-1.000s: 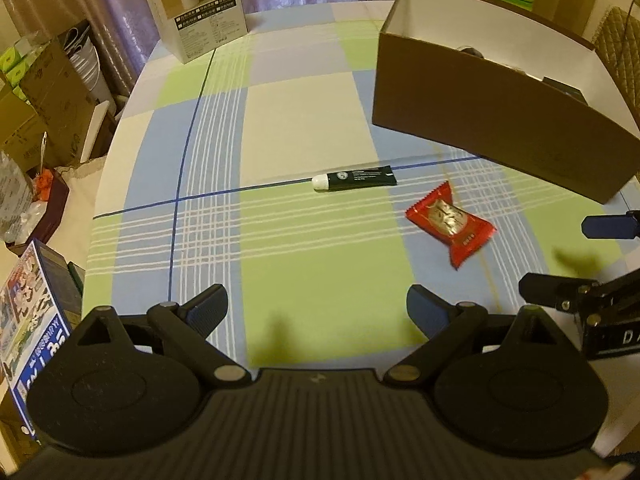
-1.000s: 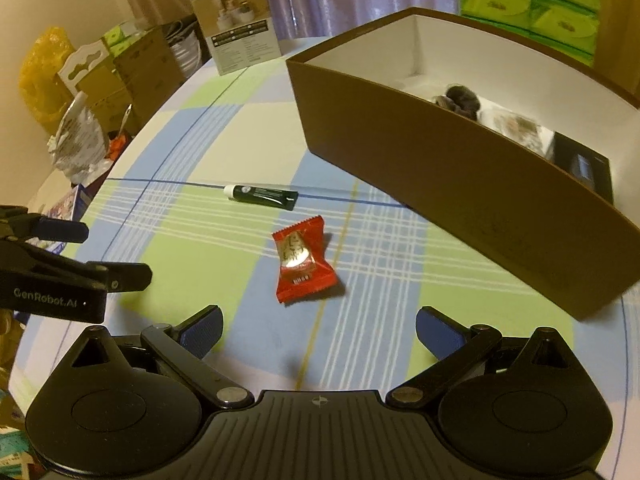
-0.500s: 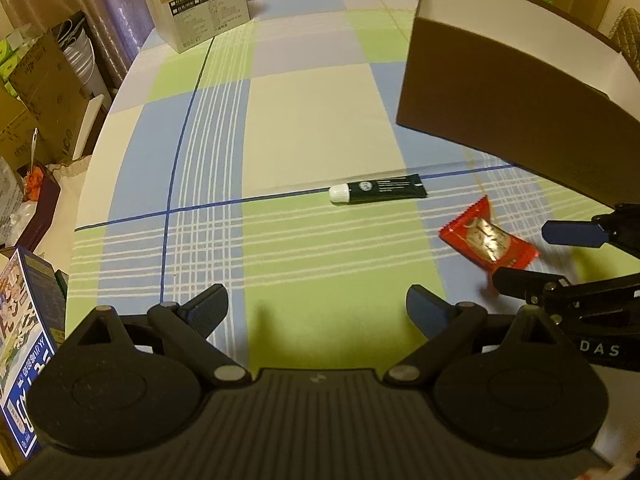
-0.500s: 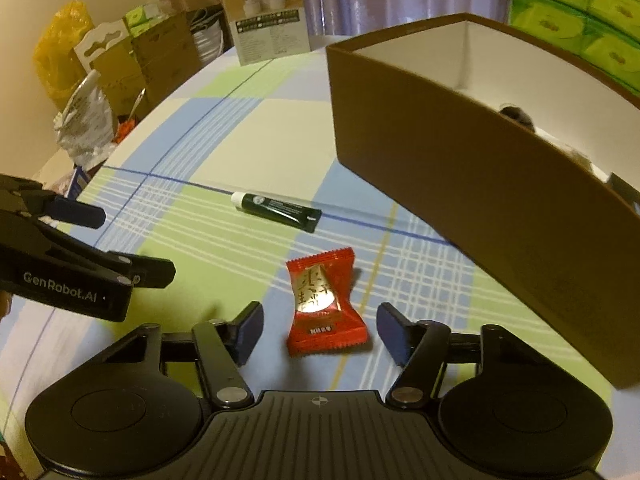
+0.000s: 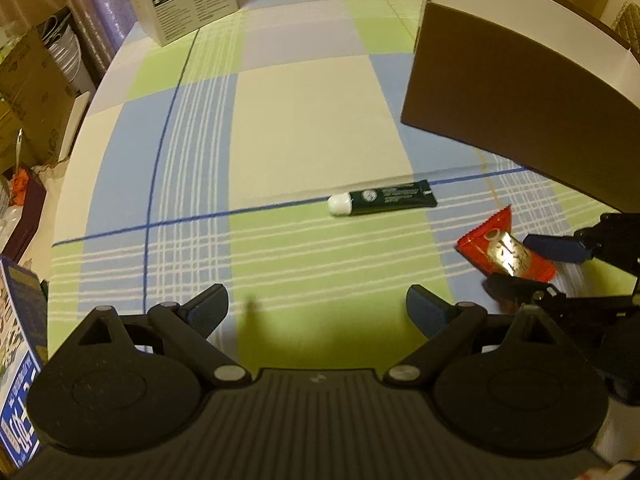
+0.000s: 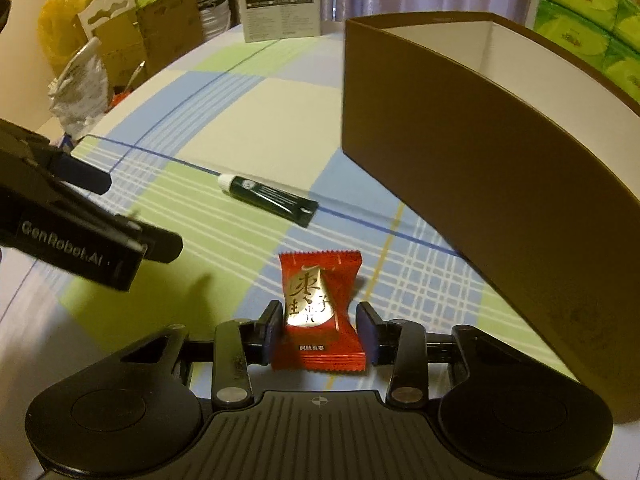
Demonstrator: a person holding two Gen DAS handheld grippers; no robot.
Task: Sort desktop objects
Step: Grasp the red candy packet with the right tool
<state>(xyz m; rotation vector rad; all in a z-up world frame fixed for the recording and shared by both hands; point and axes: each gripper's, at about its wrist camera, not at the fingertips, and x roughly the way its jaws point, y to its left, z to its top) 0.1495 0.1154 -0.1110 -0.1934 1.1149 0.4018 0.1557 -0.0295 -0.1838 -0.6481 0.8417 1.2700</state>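
Note:
A red candy packet lies on the checked tablecloth, and my right gripper is shut on it, one finger pressed against each side. From the left wrist view, the same packet sits between the right gripper's blue-padded fingers. A dark green tube with a white cap lies farther out on the cloth, untouched; the right wrist view has the tube beyond the packet. My left gripper hovers open over the cloth with nothing between its fingers, and it appears at left as the left gripper.
A large brown cardboard box with a white inside stands right of the packet, its wall close by; the box also fills the upper right. A white product box stands at the table's far edge. Cartons and bags crowd the floor at left.
My right gripper has moved forward over the red packet and its fingers have closed in from wide open onto the packet's sides. My left gripper moved slightly forward and stayed open.

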